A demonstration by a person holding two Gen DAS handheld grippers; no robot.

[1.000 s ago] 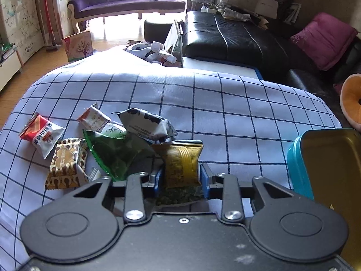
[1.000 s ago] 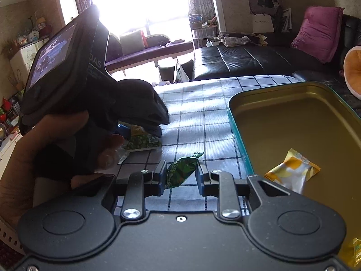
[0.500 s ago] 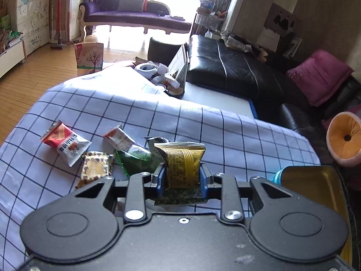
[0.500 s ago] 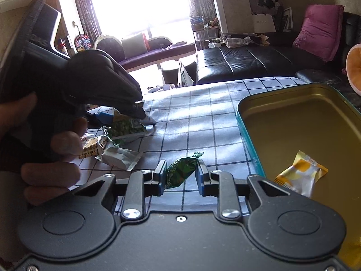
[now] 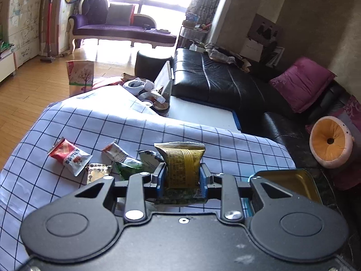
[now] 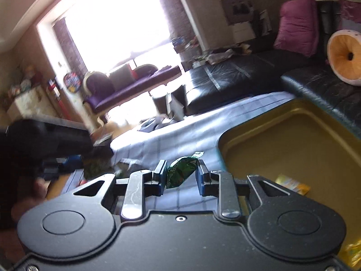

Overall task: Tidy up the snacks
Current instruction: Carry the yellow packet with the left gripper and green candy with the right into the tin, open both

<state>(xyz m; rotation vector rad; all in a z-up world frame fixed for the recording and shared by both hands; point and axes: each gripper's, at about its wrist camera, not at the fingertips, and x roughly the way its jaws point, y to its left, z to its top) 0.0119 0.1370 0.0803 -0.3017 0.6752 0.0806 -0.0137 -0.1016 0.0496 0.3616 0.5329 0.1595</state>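
Left gripper: your pads are clamped on the gold snack packet, held upright above the checked cloth.
Right gripper: you grip a green wrapper (frame blurred).
Tin: open, beside the right gripper; a yellow packet lies inside.
Loose snacks: red-white packet and others lie on the cloth.

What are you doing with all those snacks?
A person is tidying snacks with a gripper in each hand. The left gripper is shut on a gold foil snack packet; the right gripper pinches a small green wrapped sweet beside the open gold tin. More packets, like the red and white one, wait on the blue checked cloth.
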